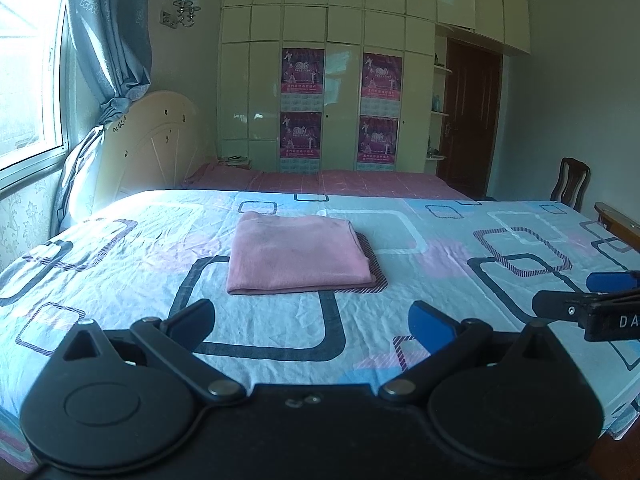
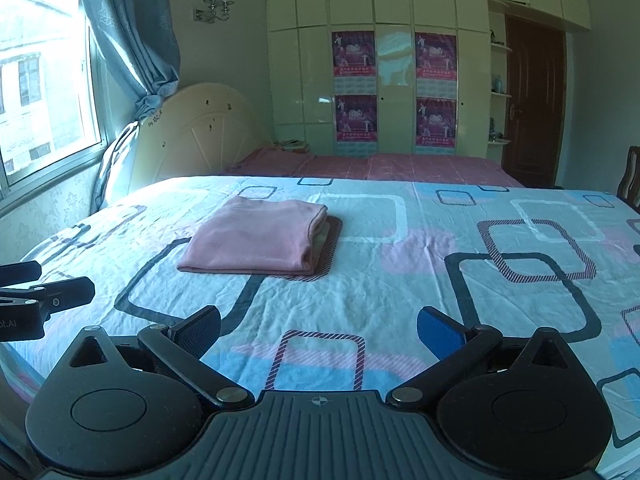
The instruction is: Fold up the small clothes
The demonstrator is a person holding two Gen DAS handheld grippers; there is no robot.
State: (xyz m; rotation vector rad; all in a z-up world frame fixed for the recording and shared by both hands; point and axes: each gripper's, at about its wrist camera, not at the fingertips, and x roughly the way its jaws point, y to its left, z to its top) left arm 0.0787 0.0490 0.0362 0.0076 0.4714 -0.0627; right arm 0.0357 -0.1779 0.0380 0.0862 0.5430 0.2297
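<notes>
A pink garment [image 1: 298,254] lies folded into a neat rectangle on the patterned bedsheet [image 1: 440,248], toward the middle of the bed and slightly left of centre in both wrist views. Its layered open edges face right, where the stacked folds show in the right wrist view [image 2: 318,236]; the near edge is a smooth fold line.

Both claws sit back at the near edge of the bed, well apart from the garment. The left gripper [image 1: 312,320] has its jaws spread wide with nothing between them, only bare sheet. The right gripper [image 2: 320,330] is likewise spread wide and empty. Each appears at the edge of the other's view, side by side: the right gripper [image 1: 580,300] at the right, the left gripper [image 2: 44,292] at the left.

Judging by how it lies, the folding looks finished or nearly so, with no sleeve or hem trailing loose.

The risks from here are mostly about undoing the work. If a further fold or a move is wanted, pinching only the top layer at the right-hand open edge would peel the stack apart. A low approach could catch the wrinkled sheet along with the cloth and drag both. Lifting from one side alone would probably let the soft fabric sag and unfold.
</notes>
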